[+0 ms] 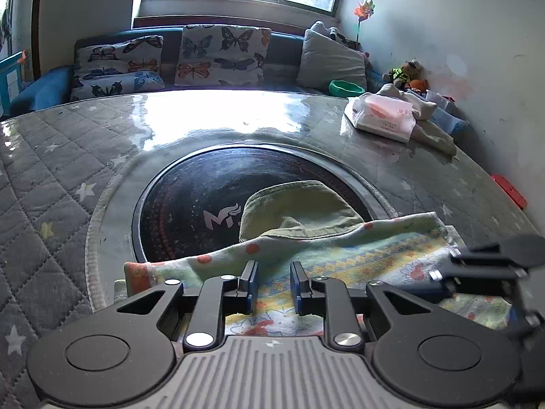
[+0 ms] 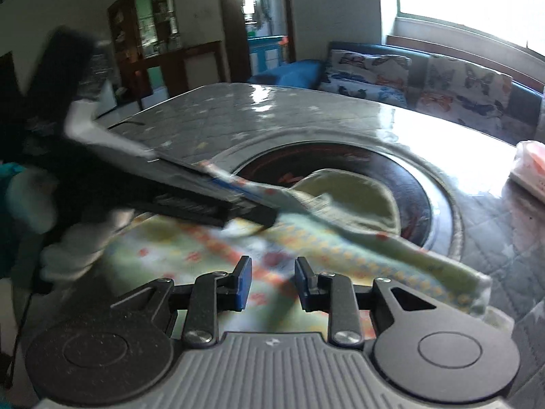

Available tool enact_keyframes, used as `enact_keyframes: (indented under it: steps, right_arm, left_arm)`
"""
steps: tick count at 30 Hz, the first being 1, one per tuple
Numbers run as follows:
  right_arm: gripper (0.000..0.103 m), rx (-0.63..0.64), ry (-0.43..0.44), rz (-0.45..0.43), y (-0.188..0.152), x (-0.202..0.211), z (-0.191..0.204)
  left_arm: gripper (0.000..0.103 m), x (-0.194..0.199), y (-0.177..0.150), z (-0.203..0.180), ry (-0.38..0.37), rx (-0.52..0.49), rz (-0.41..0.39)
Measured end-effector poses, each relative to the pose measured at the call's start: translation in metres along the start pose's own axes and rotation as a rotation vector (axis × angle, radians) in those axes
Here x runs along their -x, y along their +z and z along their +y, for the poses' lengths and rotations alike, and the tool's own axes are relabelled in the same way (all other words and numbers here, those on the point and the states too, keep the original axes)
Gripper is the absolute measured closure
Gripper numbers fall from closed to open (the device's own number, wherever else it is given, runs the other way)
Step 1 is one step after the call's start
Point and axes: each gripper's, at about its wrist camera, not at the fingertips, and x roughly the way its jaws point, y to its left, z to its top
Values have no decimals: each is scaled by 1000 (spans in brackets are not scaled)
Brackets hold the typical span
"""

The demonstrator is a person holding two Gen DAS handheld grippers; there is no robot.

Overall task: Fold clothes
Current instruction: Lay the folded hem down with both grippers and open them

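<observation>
A patterned pastel cloth [image 1: 340, 255] with orange dots lies on the table, partly over a dark round plate [image 1: 204, 197]. An olive green garment [image 1: 299, 208] lies behind it on the plate. My left gripper [image 1: 273, 284] is open, its fingers just above the cloth's near part. In the right wrist view my right gripper [image 2: 273, 284] is open over the same cloth [image 2: 340, 248]. The left gripper [image 2: 163, 187] appears there blurred, held by a white-gloved hand [image 2: 78, 248], reaching over the cloth toward the green garment [image 2: 354, 197]. The right gripper [image 1: 490, 269] shows at the right edge of the left wrist view.
The table has a grey quilted star cover [image 1: 58, 177]. A tissue pack [image 1: 381, 116] and beige cloths [image 1: 429, 126] sit at the far right. A sofa with butterfly cushions [image 1: 221, 54] stands behind. A red object [image 1: 511, 191] lies by the wall.
</observation>
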Motion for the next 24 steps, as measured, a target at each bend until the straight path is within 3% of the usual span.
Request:
enact_keyframes:
  steps: [6, 13, 18, 24]
  right_arm:
    - [76, 22, 1, -18, -17, 22, 14]
    - [76, 37, -14, -47, -38, 50, 26]
    - [76, -13, -73, -40, -56, 65, 12]
    - [76, -81, -150, -27, -77, 82, -9]
  left_arm:
    - [81, 17, -7, -10, 4, -7, -24]
    - [80, 59, -42, -27, -19, -22, -58]
    - [80, 76, -68, -23, 3, 2, -55]
    - [80, 86, -77, -11, 38, 28, -60]
